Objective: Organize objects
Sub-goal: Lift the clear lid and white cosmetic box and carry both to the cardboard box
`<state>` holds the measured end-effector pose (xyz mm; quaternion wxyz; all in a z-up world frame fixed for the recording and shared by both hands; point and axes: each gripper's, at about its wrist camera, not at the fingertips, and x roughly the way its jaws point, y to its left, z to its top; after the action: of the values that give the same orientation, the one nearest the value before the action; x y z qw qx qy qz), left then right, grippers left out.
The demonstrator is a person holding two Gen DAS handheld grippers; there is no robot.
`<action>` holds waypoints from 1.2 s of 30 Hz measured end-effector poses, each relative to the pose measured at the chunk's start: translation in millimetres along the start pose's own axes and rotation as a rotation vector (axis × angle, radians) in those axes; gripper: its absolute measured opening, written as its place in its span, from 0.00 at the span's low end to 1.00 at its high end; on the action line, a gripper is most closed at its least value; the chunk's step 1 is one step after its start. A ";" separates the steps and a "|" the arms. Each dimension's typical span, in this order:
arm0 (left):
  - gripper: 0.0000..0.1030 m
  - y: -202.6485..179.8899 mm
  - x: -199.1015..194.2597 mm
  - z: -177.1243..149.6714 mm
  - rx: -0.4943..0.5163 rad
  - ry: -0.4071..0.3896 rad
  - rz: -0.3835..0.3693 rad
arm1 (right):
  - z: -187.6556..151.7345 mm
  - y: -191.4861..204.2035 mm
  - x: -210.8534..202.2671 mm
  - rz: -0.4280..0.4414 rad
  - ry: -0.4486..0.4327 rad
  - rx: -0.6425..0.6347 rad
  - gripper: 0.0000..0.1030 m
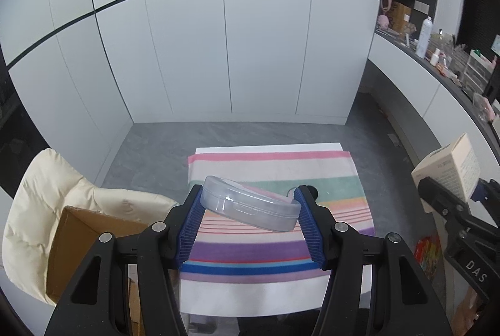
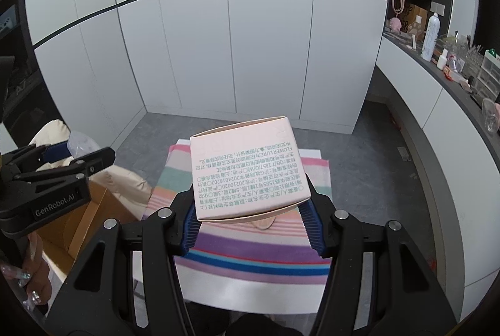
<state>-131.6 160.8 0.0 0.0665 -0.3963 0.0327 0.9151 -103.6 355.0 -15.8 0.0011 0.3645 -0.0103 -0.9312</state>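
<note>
One clear case (image 1: 250,203) between left claw (image 1: 248,195) pads

White cabinets (image 1: 225,55), grey floor (image 1: 156,148) — cluttered counter (image 1: 437,67)

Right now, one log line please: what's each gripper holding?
left gripper: shut on clear plastic case | right gripper: shut on pink carton | both above striped towel

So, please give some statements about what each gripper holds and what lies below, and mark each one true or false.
1. The left gripper holds a clear plastic case. True.
2. The right gripper is empty. False: it grips a pink printed carton.
3. A striped cloth lies below both grippers. True.
4. The clear case rests on the cloth. False: it is lifted, tilted between the pads.
5. An open cardboard box sits on the left. True.
</note>
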 end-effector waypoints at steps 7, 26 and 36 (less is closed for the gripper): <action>0.58 -3.1 -34.3 -23.7 0.038 -0.015 -0.013 | -31.7 -5.4 -25.5 0.000 0.008 0.031 0.56; 0.58 0.2 -115.5 -120.2 0.026 -0.062 -0.015 | -127.5 -9.5 -75.1 -0.021 0.053 0.055 0.56; 0.58 -4.7 -129.1 -174.3 0.067 -0.043 0.016 | -178.3 -2.6 -102.5 -0.023 0.097 0.039 0.56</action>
<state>82.2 133.5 -25.0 0.0732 -0.3737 0.0649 0.9224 92.8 355.3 -77.2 -0.0163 0.4093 -0.0239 -0.9120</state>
